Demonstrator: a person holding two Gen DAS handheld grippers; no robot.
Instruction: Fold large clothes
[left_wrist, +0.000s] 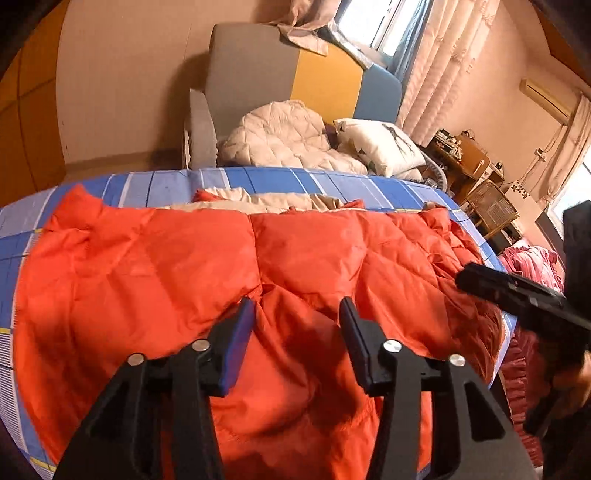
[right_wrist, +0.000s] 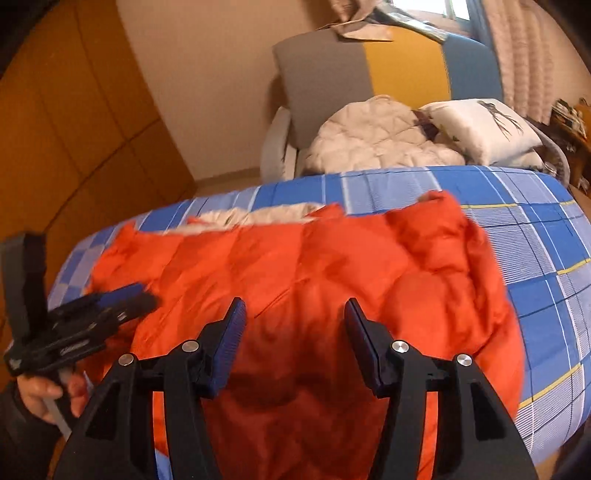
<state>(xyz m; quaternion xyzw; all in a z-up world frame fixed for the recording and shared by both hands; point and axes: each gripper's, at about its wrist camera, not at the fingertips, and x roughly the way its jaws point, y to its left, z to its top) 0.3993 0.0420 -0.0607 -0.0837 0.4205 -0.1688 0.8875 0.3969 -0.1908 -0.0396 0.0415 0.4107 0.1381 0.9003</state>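
The orange padded jacket (left_wrist: 229, 266) lies spread on the blue checked bed cover (left_wrist: 258, 179), reaching from under both pairs of fingers to well beyond their tips. The left gripper (left_wrist: 297, 314) hangs above it with its jaws partly apart and nothing between the pads. The right gripper (right_wrist: 295, 314) is likewise partly open over the jacket and grips nothing.

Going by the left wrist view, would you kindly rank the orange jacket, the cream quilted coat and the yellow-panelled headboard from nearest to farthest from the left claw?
1. orange jacket, directly beneath the left claw.
2. cream quilted coat, beyond the bed.
3. headboard, behind the coat, against the wall.
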